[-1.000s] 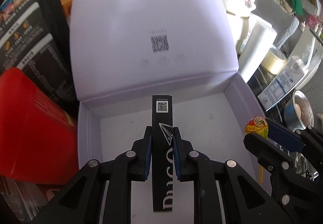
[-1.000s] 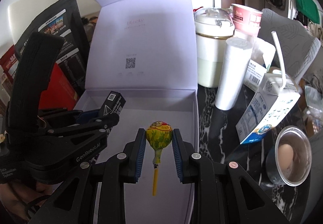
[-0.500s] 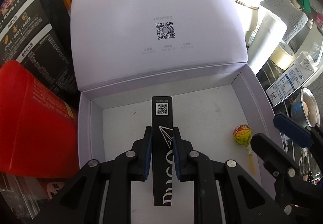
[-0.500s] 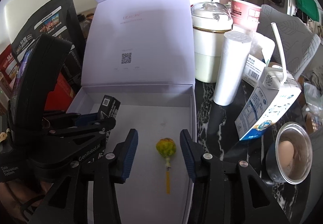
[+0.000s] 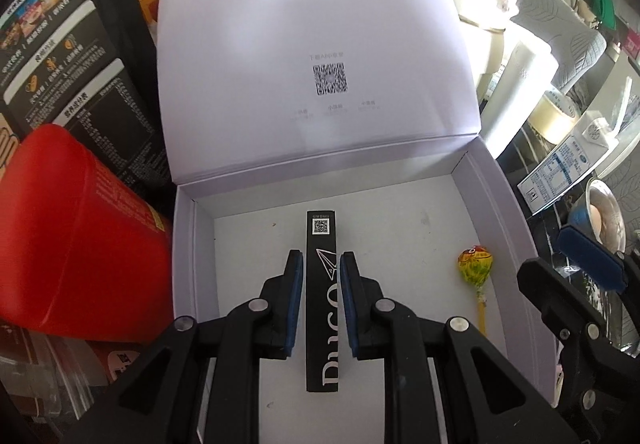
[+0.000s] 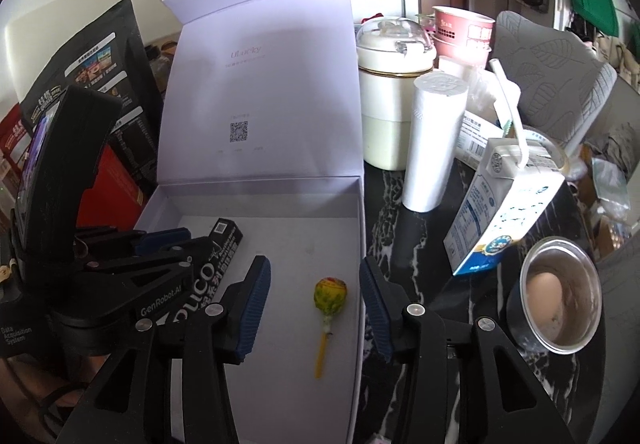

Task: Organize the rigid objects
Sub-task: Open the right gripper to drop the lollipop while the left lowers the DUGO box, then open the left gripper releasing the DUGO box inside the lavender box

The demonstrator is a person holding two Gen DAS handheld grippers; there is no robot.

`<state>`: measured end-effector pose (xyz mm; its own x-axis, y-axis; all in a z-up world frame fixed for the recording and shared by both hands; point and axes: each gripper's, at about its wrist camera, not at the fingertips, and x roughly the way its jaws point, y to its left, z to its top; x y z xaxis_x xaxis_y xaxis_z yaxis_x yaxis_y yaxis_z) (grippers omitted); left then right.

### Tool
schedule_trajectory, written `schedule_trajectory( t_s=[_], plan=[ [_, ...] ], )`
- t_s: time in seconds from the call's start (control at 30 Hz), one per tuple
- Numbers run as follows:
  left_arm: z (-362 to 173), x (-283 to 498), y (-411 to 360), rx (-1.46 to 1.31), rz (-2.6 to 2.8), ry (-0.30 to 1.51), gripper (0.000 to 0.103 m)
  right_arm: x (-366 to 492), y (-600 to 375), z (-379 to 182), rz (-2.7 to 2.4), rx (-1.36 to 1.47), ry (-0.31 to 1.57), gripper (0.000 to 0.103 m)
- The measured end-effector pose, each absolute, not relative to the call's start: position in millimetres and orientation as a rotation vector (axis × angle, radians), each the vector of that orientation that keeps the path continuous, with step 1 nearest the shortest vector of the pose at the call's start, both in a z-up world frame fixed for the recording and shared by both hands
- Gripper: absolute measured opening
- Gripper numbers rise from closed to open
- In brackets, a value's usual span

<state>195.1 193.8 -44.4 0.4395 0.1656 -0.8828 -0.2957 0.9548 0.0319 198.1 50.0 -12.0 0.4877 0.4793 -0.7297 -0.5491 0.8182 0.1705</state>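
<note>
The left wrist view shows the left claw point(image 5: 320, 264) clamped on a long black carton point(image 5: 322, 284), its blue pads pressed against both long sides. White lettering, a paper-plane drawing and a square code run along the carton's top face, details the other view gives only at a slant.

The right wrist view alone shows the right claw point(image 6: 314, 284) with its jaws apart and touching nothing. A lollipop point(image 6: 329, 298) lies on the floor of the open white box point(image 6: 362, 228) between those jaws, clear of both pads, its yellow-green wrapped head toward the far end and its yellow stick pointing back toward the claw. Only this view shows what stands right of the box: a milk carton point(image 6: 508, 216) with a straw and, nearer, a metal cup point(image 6: 560, 292) holding an egg.
</note>
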Motion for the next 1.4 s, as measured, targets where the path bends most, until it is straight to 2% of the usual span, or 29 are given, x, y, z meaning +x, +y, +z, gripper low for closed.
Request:
schedule_trajectory(
  t_s=[0.7, 1.03, 1.2, 1.3, 1.37, 1.4],
  plan=[
    [39.2, 137.3, 162.1, -0.097, 0.258, 0.917, 0.019, 143.4, 10.7, 49.9, 0.586, -0.09, 0.731, 0.046],
    [71.0, 103.1, 139.8, -0.073, 0.245, 0.827, 0.019, 102.7, -17.7, 83.5, 0.552, -0.094, 0.64, 0.055],
    [80.8, 87.6, 126.8, -0.034, 0.25, 0.795, 0.019, 85.8, -30.8, 94.1, 0.532, -0.093, 0.607, 0.056],
    [84.3, 79.3, 120.9, -0.04, 0.223, 0.788, 0.019, 75.4, -41.7, 100.9, 0.505, -0.091, 0.581, 0.064],
    [84.9, 74.2, 116.0, -0.035, 0.213, 0.783, 0.021, 67.6, -50.2, 105.7, 0.49, -0.085, 0.562, 0.068],
    [85.3, 72.0, 113.7, -0.032, 0.207, 0.779, 0.032, 63.0, -54.7, 108.6, 0.481, -0.084, 0.553, 0.07]
  ],
)
